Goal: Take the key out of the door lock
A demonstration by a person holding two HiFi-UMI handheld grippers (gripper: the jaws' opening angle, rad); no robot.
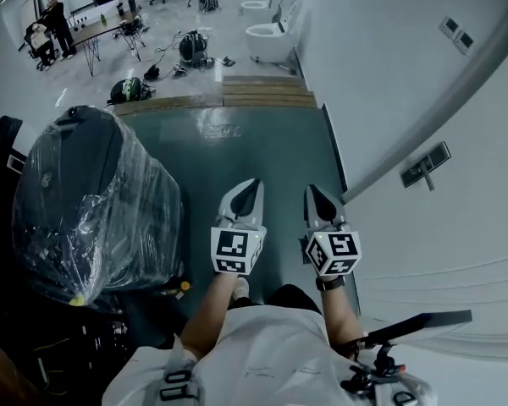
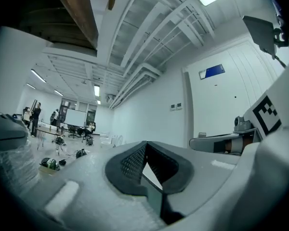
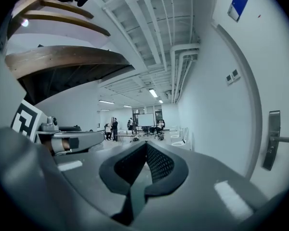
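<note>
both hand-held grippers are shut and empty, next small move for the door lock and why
Probably turn the right hand-held gripper toward the door lock and open its jaws: it is shut and empty, with the lock off to its right.

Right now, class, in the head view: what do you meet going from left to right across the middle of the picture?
plastic-wrapped black bundle → left gripper → right gripper → door handle plate
</note>
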